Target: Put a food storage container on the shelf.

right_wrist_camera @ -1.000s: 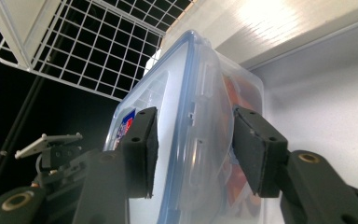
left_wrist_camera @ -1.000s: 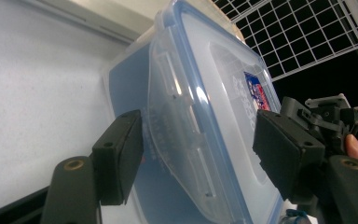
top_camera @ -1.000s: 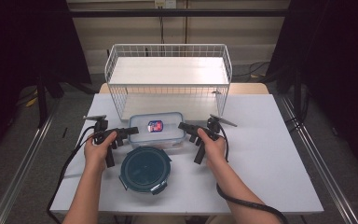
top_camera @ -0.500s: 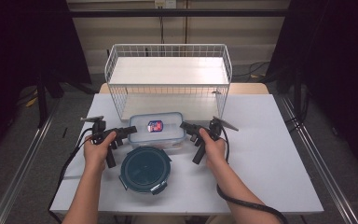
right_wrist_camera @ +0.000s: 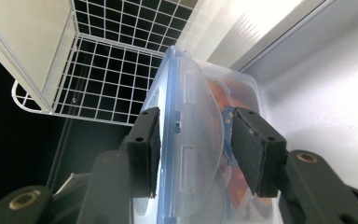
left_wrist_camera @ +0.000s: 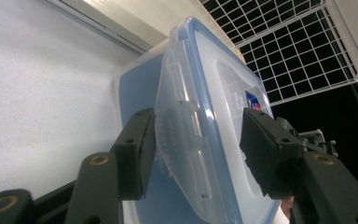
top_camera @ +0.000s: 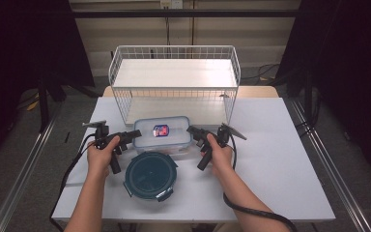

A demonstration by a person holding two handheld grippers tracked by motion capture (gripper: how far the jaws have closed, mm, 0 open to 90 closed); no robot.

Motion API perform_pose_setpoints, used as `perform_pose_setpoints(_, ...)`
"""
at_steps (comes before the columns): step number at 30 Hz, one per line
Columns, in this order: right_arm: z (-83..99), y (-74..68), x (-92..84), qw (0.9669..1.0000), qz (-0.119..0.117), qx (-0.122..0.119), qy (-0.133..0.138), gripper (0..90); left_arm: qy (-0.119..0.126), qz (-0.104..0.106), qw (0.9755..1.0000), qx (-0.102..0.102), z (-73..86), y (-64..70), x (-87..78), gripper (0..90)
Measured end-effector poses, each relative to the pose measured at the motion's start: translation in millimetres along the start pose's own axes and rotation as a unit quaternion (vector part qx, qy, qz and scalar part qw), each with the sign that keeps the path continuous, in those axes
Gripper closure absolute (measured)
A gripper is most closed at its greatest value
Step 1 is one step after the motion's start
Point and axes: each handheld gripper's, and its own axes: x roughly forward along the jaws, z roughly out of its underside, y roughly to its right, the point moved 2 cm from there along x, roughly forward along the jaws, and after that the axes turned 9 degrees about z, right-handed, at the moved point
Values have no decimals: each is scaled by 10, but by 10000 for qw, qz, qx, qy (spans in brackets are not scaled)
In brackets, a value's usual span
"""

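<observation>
White table (top_camera: pixel 280 159): fills the middle of the high view, under everything I handle.
Wire basket (top_camera: pixel 174 82): upper centre, at the table's far edge.
Clear box (top_camera: pixel 162 133): blue-rimmed lid on, centre of frame, just in front of the basket, between my two tools.
Round dark lid (top_camera: pixel 150 176): lower centre, just below the box.
My left gripper (left_wrist_camera: pixel 196 149): jaws spread, straddling the box's lid flap.
My right gripper (right_wrist_camera: pixel 193 149): jaws spread around the opposite flap.
</observation>
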Motion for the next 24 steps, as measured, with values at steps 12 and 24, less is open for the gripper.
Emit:
perform_pose_setpoints(12, 17, -17, -42, 9989, -85, 457, 111, 607, 335, 115, 9978, -562, 18, -31, -33, 534)
perform_pose_setpoints(24, 58, -276, -117, 9981, -400, 360, 293, 607, 834, 560, 9936, -525, -74, 172, -243, 574)
